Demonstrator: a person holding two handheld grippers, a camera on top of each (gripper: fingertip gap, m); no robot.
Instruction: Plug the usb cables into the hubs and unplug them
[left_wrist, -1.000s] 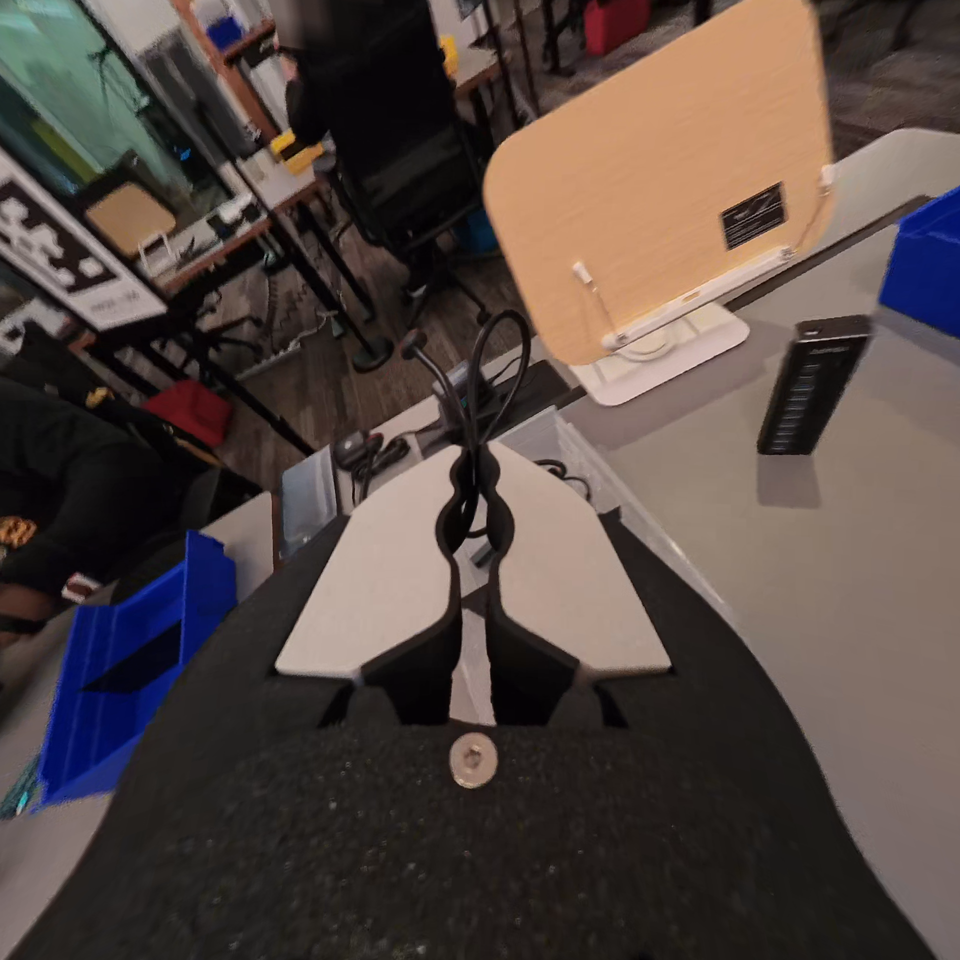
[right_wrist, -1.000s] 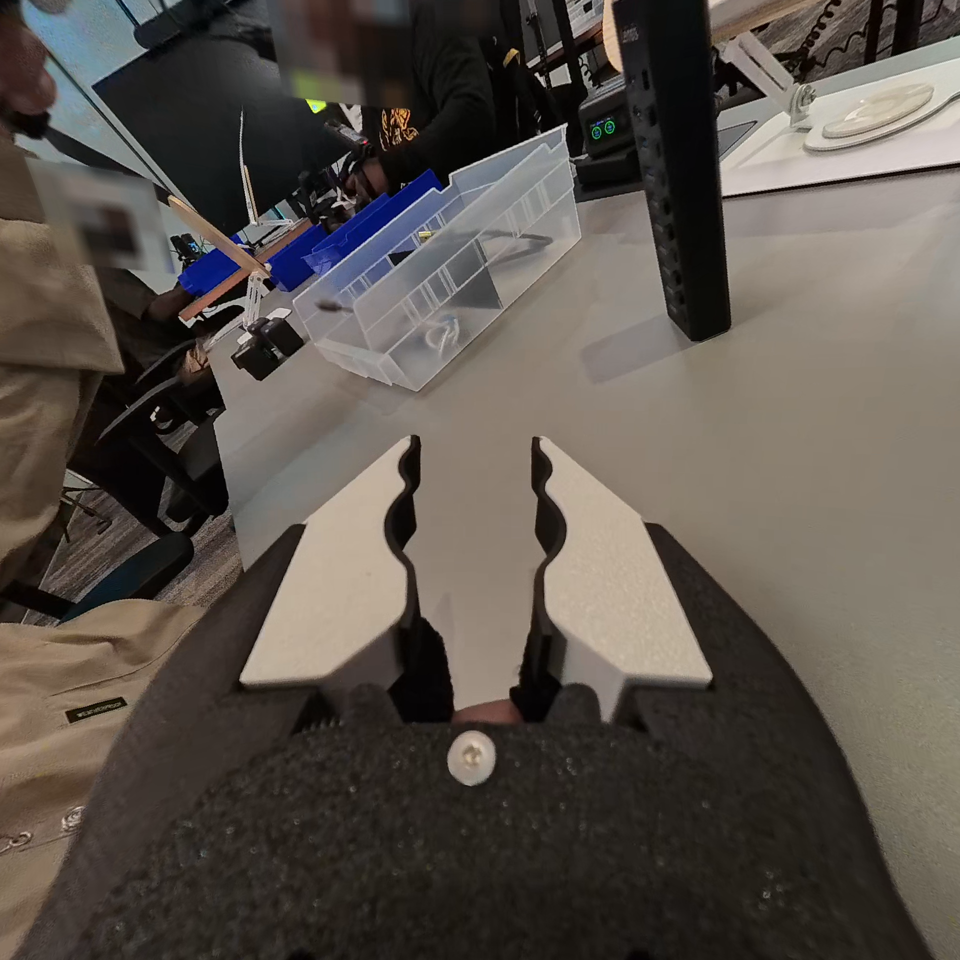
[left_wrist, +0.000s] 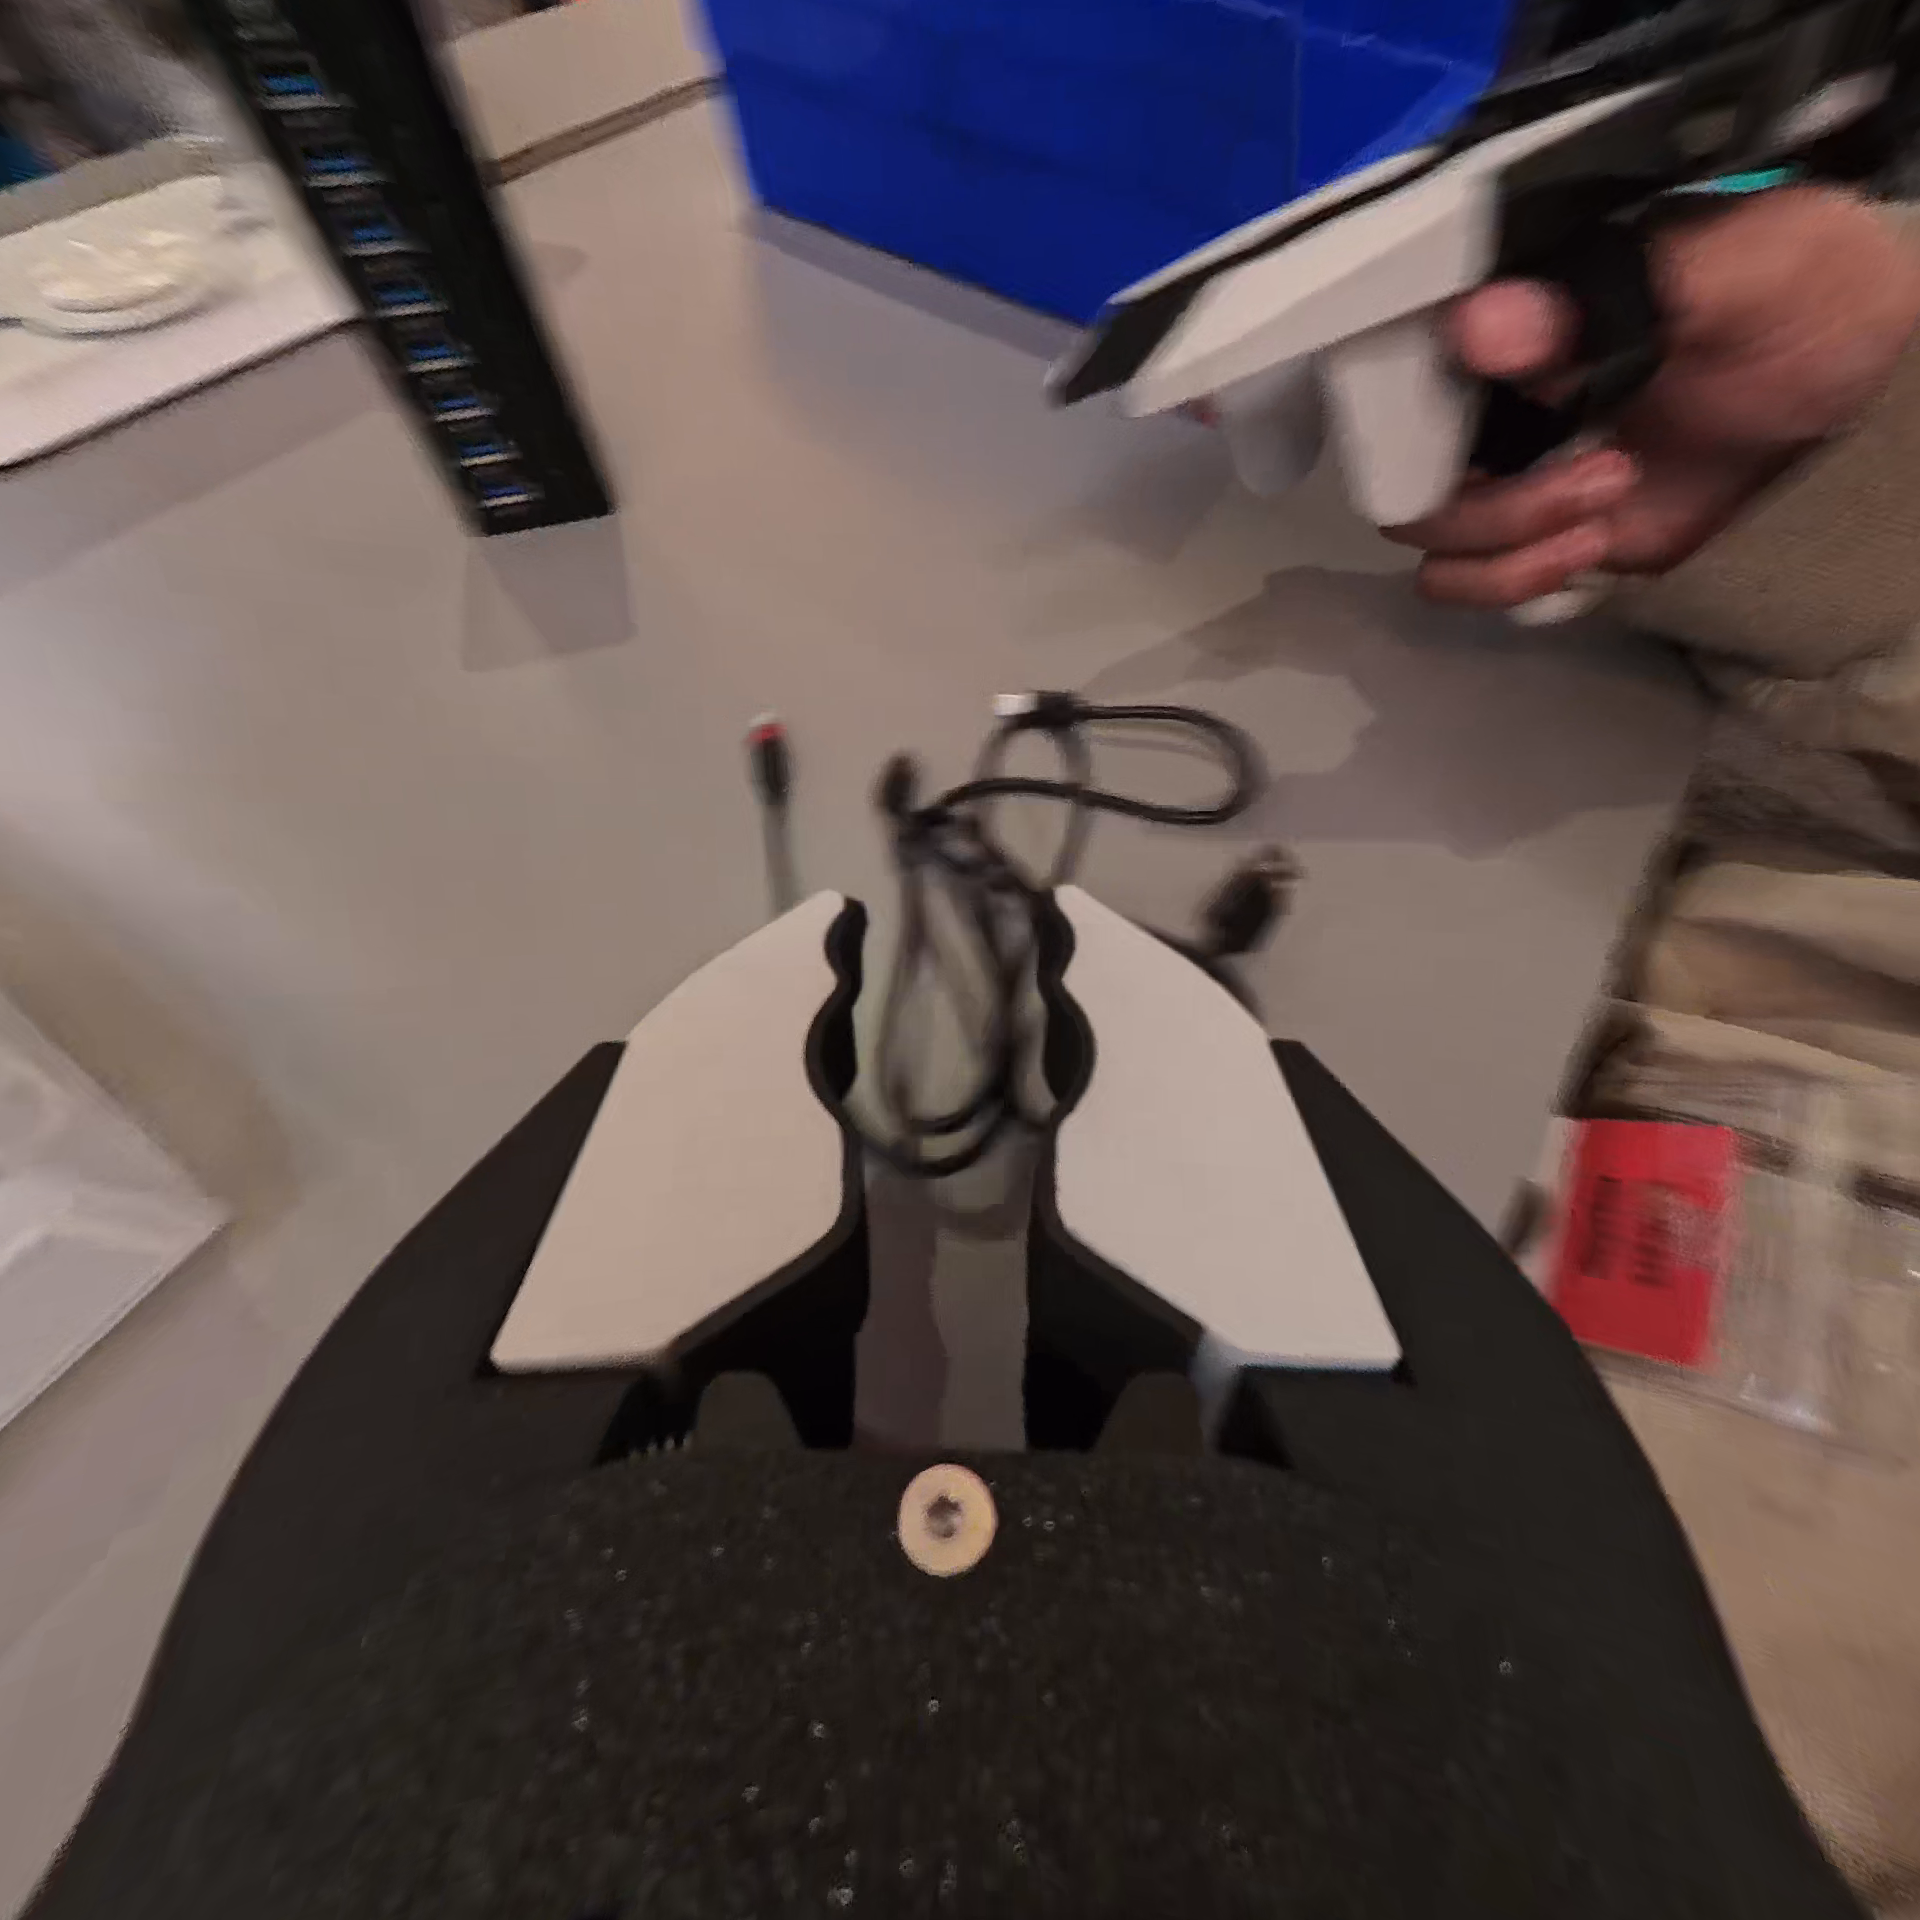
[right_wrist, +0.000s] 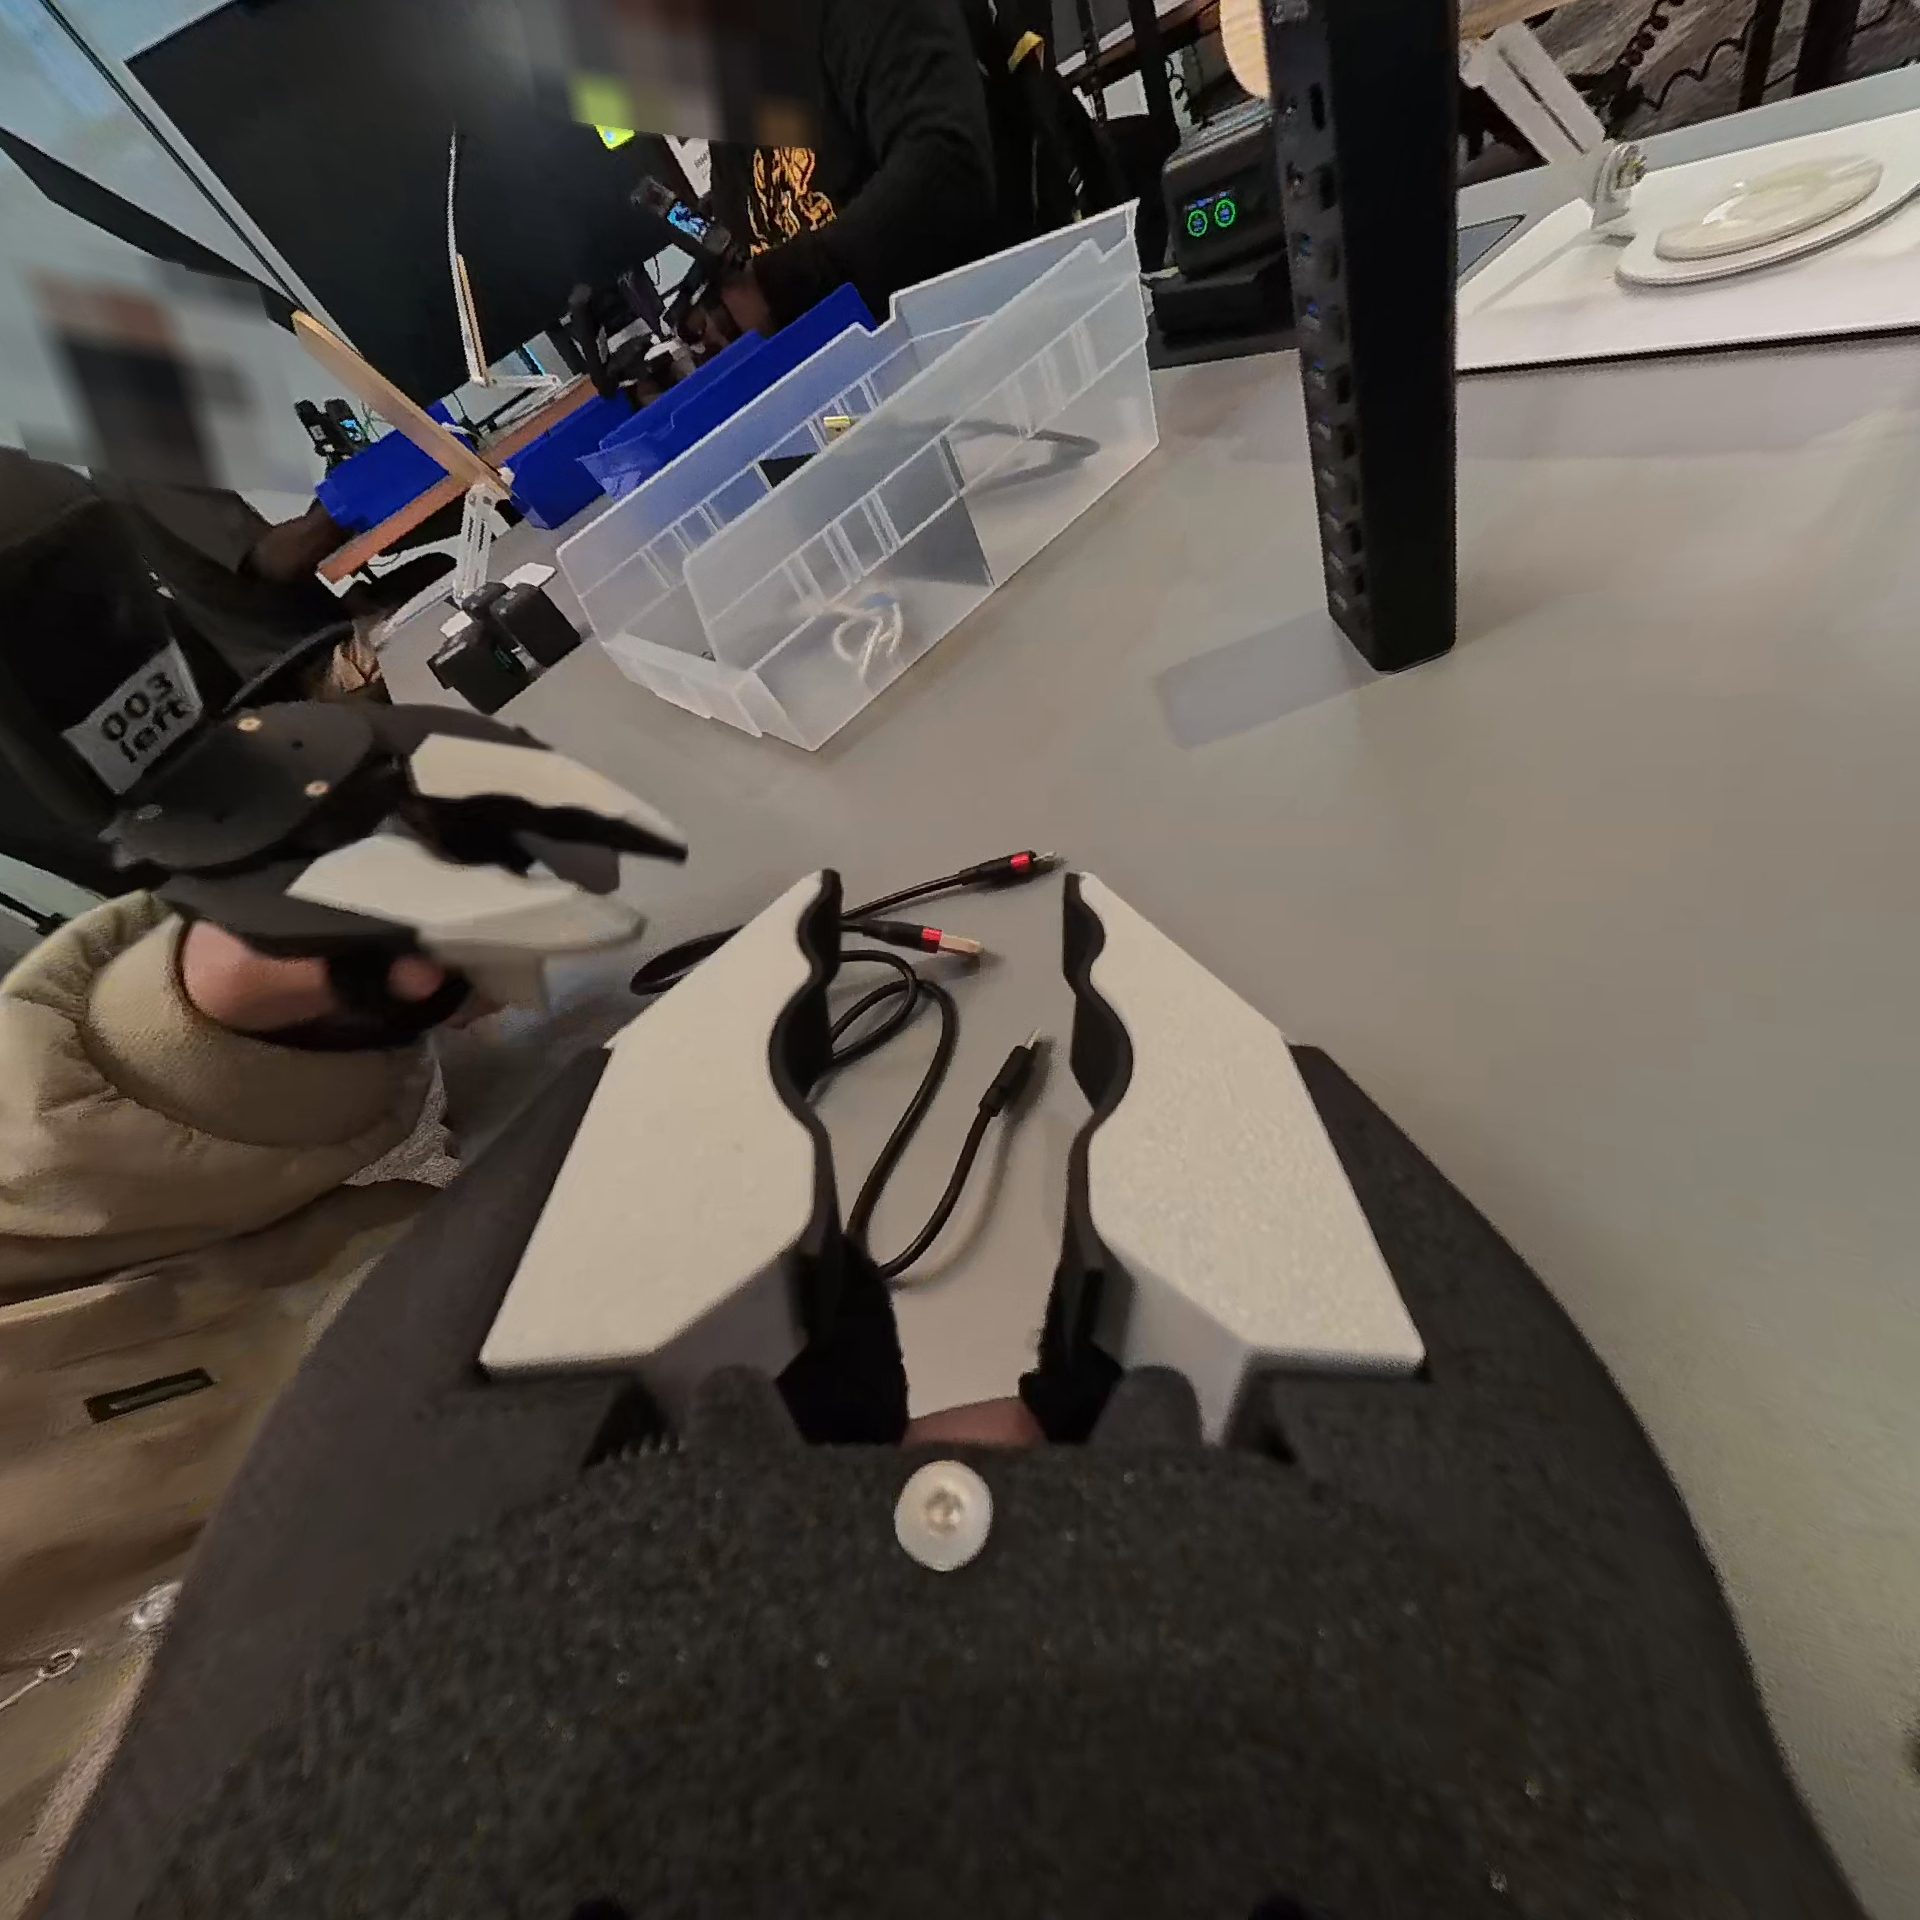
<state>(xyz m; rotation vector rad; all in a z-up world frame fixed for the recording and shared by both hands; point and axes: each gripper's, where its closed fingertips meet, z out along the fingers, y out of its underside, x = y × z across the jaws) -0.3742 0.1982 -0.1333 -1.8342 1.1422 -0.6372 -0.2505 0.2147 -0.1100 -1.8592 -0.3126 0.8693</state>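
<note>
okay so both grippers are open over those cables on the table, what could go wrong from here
The black cables lie looped over each other, so lifting one plug may drag the rest along. The left gripper and right gripper hang close over the same pile and could bump. The tall black hub stands upright on a narrow end; pushing a plug in might tip it.

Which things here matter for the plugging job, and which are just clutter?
For the job:
- black USB cables on the table
- upright black hub
- left claw, open
- right claw, open

Lying about:
- clear divided bin
- blue bin
- bag with red label
</note>
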